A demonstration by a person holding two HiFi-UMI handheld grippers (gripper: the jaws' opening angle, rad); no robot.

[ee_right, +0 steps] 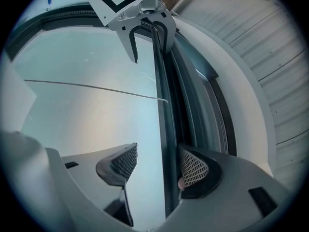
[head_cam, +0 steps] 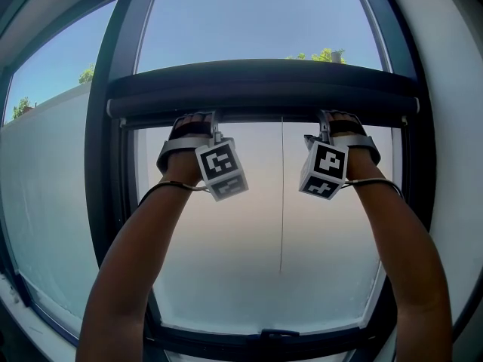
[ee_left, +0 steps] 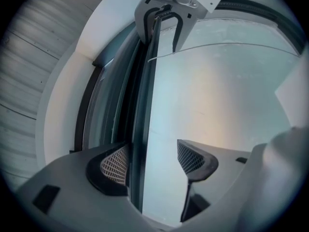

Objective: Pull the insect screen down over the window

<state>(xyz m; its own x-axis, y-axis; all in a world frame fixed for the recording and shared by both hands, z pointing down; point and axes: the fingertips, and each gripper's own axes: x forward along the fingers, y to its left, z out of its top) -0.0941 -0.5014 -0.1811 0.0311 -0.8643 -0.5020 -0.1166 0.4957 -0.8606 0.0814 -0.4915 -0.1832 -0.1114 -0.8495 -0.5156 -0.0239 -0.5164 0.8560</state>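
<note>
Bare arms; my grey left hand-held gripper [ee_left: 152,159] and right hand-held gripper [ee_right: 158,164] each bear a black-and-white marker cube [head_cam: 221,170] and a thin dark wrist cable [head_cam: 167,188].

Saw nothing in the head view of the jaws of the left gripper [ee_left: 153,162] or the right gripper [ee_right: 157,164] — covered there by the marker cubes [head_cam: 221,170], the hands [head_cam: 189,136] and the insect screen's dark bar [head_cam: 264,100]. Could not tell in either gripper view whether a pad [ee_left: 116,166] touched that bar or merely stood beside it. Found both forearms [head_cam: 128,277] and the window frame's lower rail [head_cam: 264,342] cut off by the bottom edge — likewise each far gripper's marker by the top edge of the gripper views. Could not name the thin vertical line [head_cam: 281,194] on the glass, nor the kind of the small green treetops [head_cam: 324,54].
</note>
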